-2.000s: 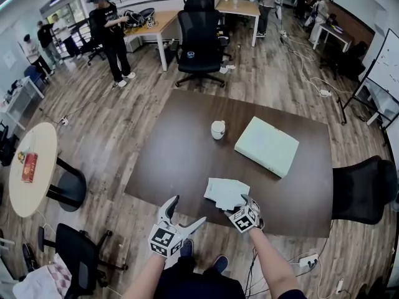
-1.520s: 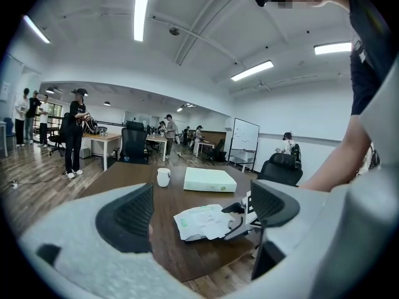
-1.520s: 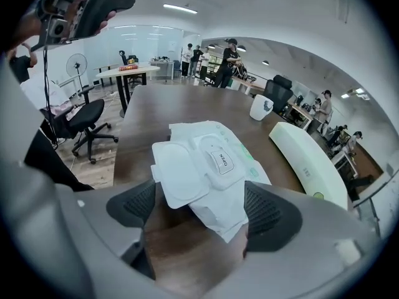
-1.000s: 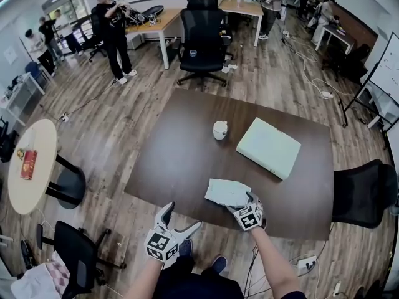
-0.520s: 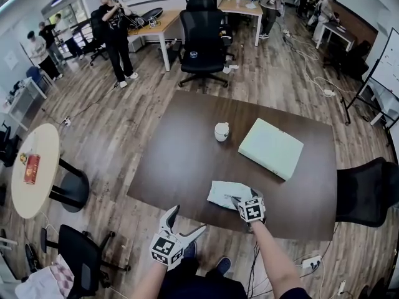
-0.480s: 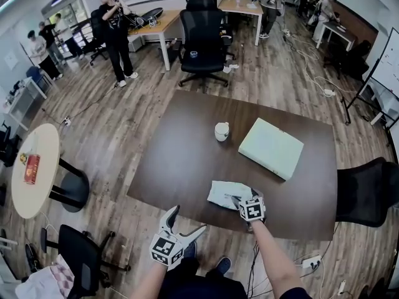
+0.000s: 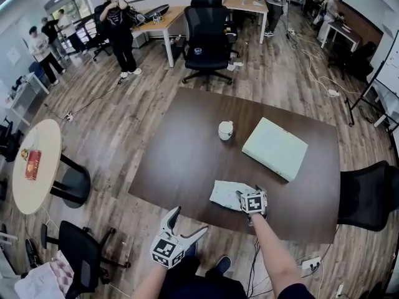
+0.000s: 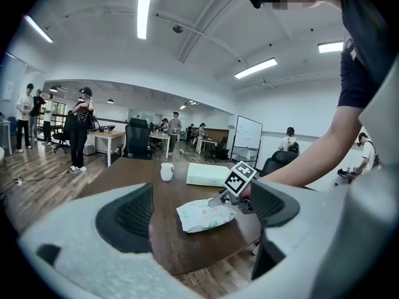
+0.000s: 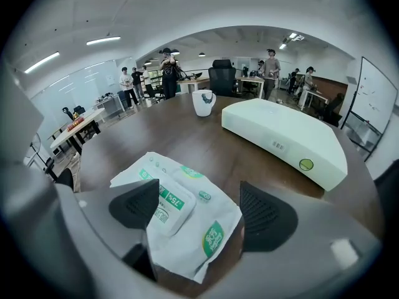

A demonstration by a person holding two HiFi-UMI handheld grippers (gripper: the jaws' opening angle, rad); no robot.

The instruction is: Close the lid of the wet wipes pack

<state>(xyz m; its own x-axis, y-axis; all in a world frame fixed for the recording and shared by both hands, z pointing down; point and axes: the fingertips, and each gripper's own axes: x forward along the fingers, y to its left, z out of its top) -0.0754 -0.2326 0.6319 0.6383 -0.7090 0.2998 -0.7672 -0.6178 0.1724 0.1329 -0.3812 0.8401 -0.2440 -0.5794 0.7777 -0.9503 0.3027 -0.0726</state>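
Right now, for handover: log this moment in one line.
left gripper open, empty | right gripper jaws just closed partway, wet wipes pack between, ungripped | lid looks flat

White wet wipes pack point(image 7: 228, 194) with green labels, dark brown table point(image 7: 187, 161), pale green box point(image 7: 275, 148), white mug point(image 7: 225, 130)

The only print that reads is on the wet wipes pack point(image 9: 187, 229): the green label on its lid point(image 9: 167, 207) carries "75%" in white. The small characters beside that number, and the white lettering in the green ovals on the wrapper, are too small to make out. The white box point(image 9: 280, 136) bears a small barcode-like label point(image 9: 276, 144) and a round green sticker point(image 9: 305, 164), neither legible.
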